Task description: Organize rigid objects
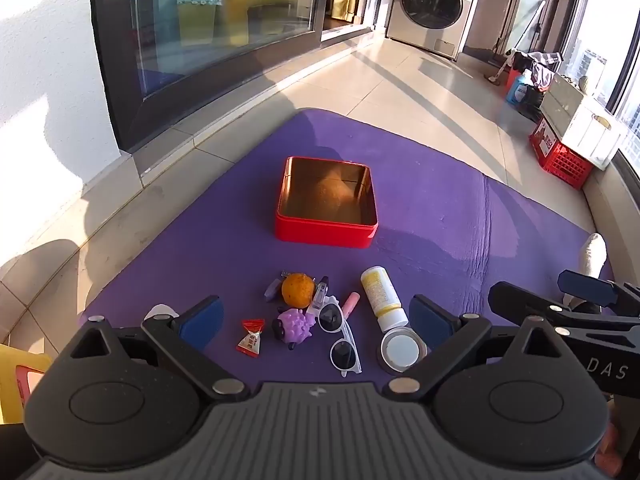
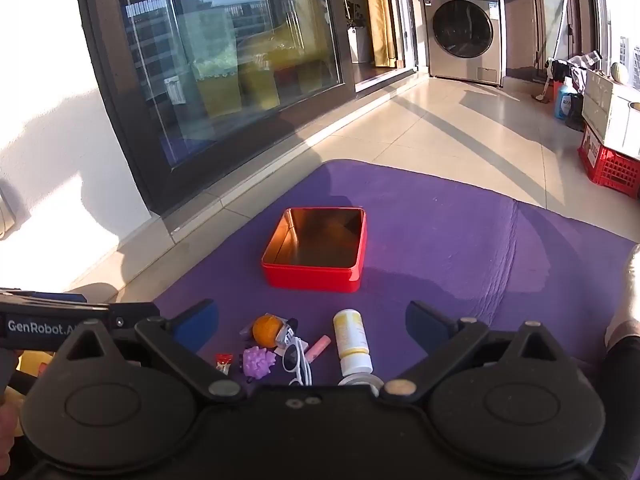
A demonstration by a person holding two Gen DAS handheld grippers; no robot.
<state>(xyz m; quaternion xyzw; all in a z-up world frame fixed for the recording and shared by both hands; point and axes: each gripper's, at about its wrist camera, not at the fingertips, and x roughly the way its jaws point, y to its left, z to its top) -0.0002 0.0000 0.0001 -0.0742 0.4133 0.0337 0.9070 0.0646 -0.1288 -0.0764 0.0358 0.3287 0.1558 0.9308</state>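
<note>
An open red tin [image 1: 325, 232] [image 2: 312, 278], empty inside, sits on a purple mat [image 1: 440, 216] [image 2: 440, 240]. Nearer me lies a cluster: an orange [image 1: 297, 290] [image 2: 265, 330], a purple spiky toy [image 1: 295, 327] [image 2: 259, 361], a red wrapped candy [image 1: 251, 337] [image 2: 223, 361], white sunglasses [image 1: 339, 336] [image 2: 296, 358], a pink tube [image 1: 349, 303] [image 2: 317, 347], a white-and-yellow bottle [image 1: 382, 297] [image 2: 352, 340] on its side, and a round lid [image 1: 402, 349] [image 2: 360, 380]. My left gripper [image 1: 316, 316] and my right gripper [image 2: 312, 324] are both open and empty, above the cluster.
The mat lies on a tiled balcony floor. Dark glass sliding doors [image 2: 224, 80] run along the left. A washing machine [image 2: 464, 28] stands at the back. A red crate [image 2: 610, 166] under white boxes is at the right. A socked foot [image 1: 592, 256] rests on the mat's right.
</note>
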